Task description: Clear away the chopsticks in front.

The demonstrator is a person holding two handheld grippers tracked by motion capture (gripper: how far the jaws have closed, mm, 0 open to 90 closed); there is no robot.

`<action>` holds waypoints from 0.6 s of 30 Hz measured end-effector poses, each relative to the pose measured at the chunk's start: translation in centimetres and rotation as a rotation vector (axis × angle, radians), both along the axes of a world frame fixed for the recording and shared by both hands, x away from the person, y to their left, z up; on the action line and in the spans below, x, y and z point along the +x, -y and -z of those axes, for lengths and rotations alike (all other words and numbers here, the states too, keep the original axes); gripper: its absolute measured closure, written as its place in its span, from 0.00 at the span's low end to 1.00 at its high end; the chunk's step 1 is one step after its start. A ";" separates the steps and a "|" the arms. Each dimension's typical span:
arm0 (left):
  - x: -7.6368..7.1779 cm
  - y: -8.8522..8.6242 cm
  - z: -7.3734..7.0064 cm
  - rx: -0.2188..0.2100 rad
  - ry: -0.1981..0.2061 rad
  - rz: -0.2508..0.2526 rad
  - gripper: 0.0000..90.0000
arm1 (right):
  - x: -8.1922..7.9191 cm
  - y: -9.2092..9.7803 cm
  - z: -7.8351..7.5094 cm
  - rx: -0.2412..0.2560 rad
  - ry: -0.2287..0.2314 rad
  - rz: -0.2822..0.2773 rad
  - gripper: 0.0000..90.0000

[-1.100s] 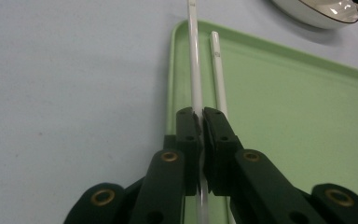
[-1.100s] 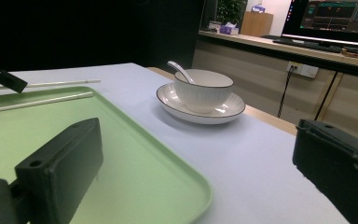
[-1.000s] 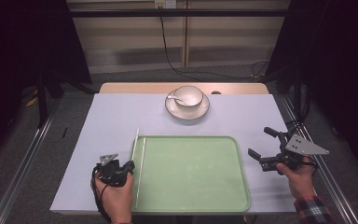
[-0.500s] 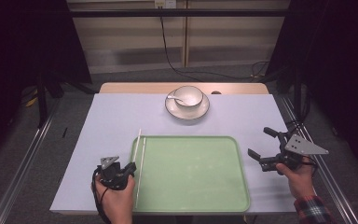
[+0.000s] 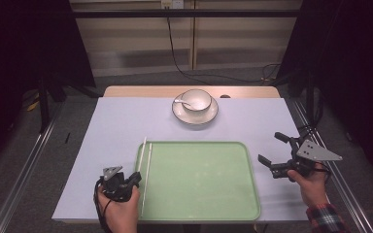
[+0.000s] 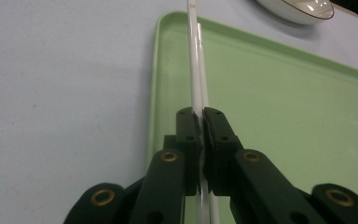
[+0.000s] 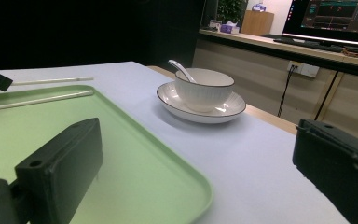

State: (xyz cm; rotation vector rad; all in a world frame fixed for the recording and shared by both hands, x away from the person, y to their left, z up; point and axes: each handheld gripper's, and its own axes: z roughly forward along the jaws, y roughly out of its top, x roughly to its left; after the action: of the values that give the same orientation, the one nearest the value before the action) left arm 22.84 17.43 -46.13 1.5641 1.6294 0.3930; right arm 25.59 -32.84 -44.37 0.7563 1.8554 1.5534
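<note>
chopsticks (image 5: 144, 167) lie as a pair along the left rim of the green tray (image 5: 199, 204), their long axis running away from the person toward the far side of the bench (image 5: 116, 121). in the high view one stick sits just outside or on the rim and the other just inside it; which one rests on the tray floor i cannot tell. the left gripper (image 5: 135, 178) is at their near end, and in the left gripper view its jaws are clenched on the chopsticks (image 6: 196, 84), which pass straight out between the pads and on up the tray's edge (image 6: 154, 93). so the sticks point directly ahead of the jaws, in line with them, and any lift or swing will pivot from that near end, leaving the far tips to sag or splay. the right gripper (image 5: 277, 154) hovers off the tray's right side, well apart from the sticks, jaws spread wide and holding nothing. beyond the tray stands a bowl (image 5: 196, 100) on a saucer (image 5: 209, 115) with a spoon (image 5: 180, 101) in it.
</note>
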 end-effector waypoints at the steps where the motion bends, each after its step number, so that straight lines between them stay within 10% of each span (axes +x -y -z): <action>1: 0.0 0.0 0.0 0.007 -0.002 -0.002 0.95 | 0.0 0.0 0.0 -0.001 0.000 0.004 0.01; 18: -0.4 0.0 0.6 -0.004 -0.034 0.006 0.95 | 0.1 0.0 0.0 -0.009 -0.001 -0.008 0.01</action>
State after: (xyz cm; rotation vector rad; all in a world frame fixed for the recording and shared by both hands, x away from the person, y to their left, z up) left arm 22.44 17.39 -46.75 1.5800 1.6497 0.3617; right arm 25.65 -32.79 -44.38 0.7465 1.8667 1.5490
